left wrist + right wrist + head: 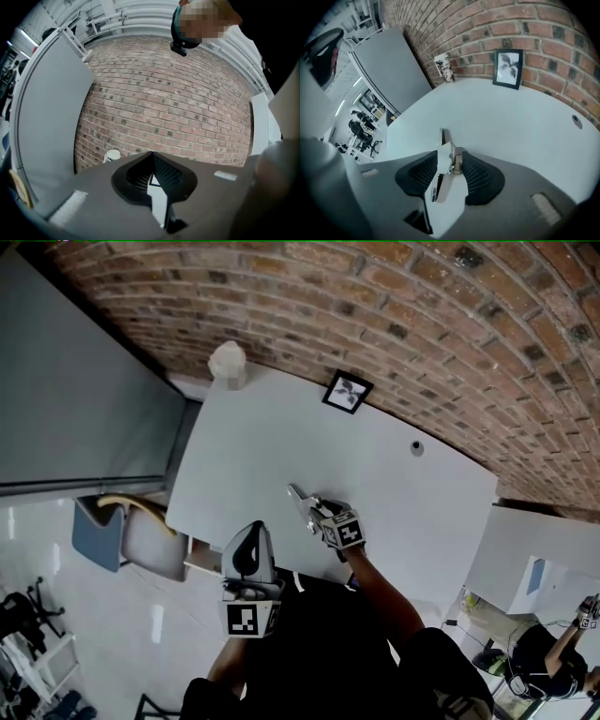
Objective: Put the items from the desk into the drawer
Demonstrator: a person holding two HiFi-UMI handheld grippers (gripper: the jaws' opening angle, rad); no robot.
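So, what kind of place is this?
Most likely an office: a white desk stands against a brick wall, with a framed picture on it, and an office chair shows beyond.

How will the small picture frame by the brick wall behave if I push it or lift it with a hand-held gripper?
The picture frame stands upright on a narrow edge before the brick wall, so a push would probably tip it. Its straight black border looks stiff and thin, so it is likely light. The front may be glass, hence fragile.
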